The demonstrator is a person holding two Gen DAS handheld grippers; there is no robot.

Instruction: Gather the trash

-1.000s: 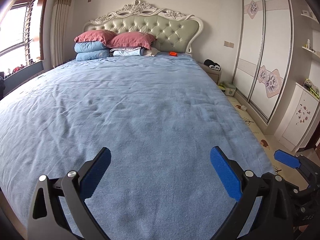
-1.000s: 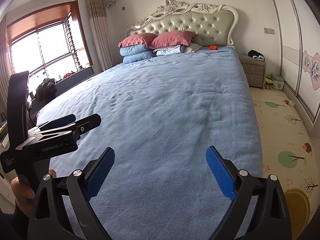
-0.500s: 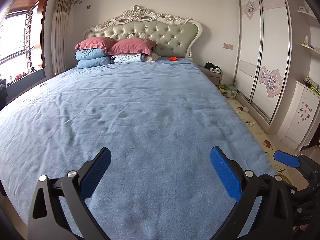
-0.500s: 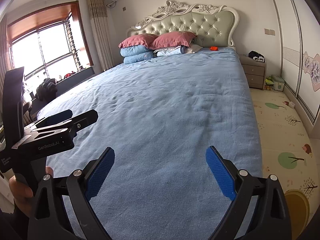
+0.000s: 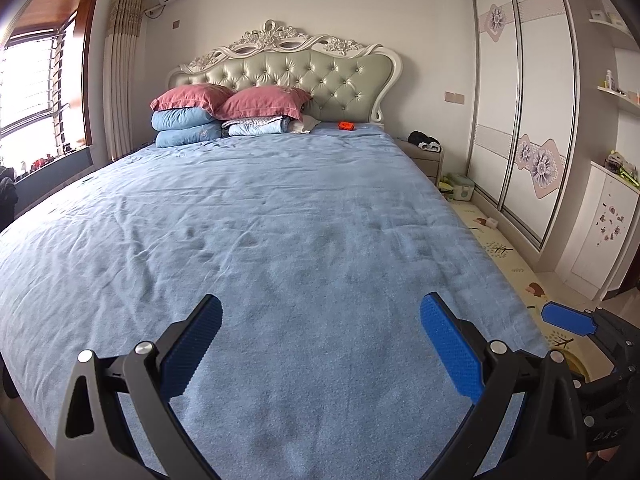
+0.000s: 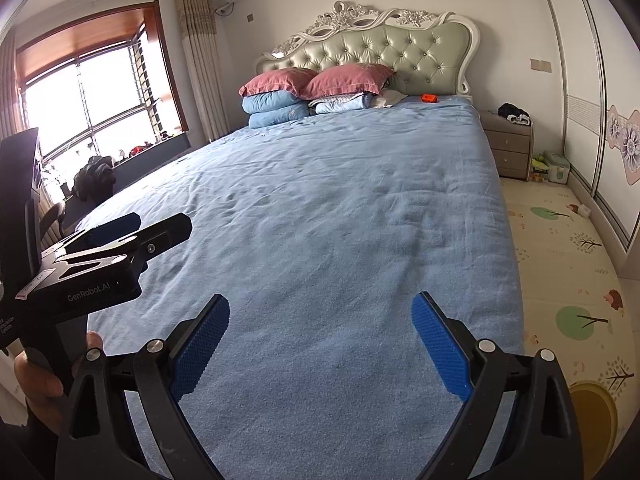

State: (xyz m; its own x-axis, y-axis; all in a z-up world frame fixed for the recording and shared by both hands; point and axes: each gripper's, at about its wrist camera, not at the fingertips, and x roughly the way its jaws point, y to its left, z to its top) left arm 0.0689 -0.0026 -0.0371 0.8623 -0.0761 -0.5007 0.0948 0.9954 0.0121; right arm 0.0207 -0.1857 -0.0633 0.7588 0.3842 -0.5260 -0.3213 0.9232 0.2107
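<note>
A small orange object (image 5: 345,125) lies on the blue bed (image 5: 280,220) at its far end, near the headboard; it also shows in the right wrist view (image 6: 429,98). My left gripper (image 5: 320,344) is open and empty above the foot of the bed. My right gripper (image 6: 320,340) is open and empty beside it, also above the foot of the bed (image 6: 340,208). Each gripper shows at the edge of the other's view. Both are far from the orange object.
Pink and blue pillows (image 5: 228,114) are stacked at the head. A nightstand (image 6: 506,144) with dark items stands right of the bed, a green-white box (image 6: 558,171) on the patterned floor mat (image 6: 568,272), wardrobe doors (image 5: 520,120) at right, a window (image 6: 92,100) at left.
Both views have tilted upward a little, so more of the wall and headboard shows. Both grippers stay open and empty.
</note>
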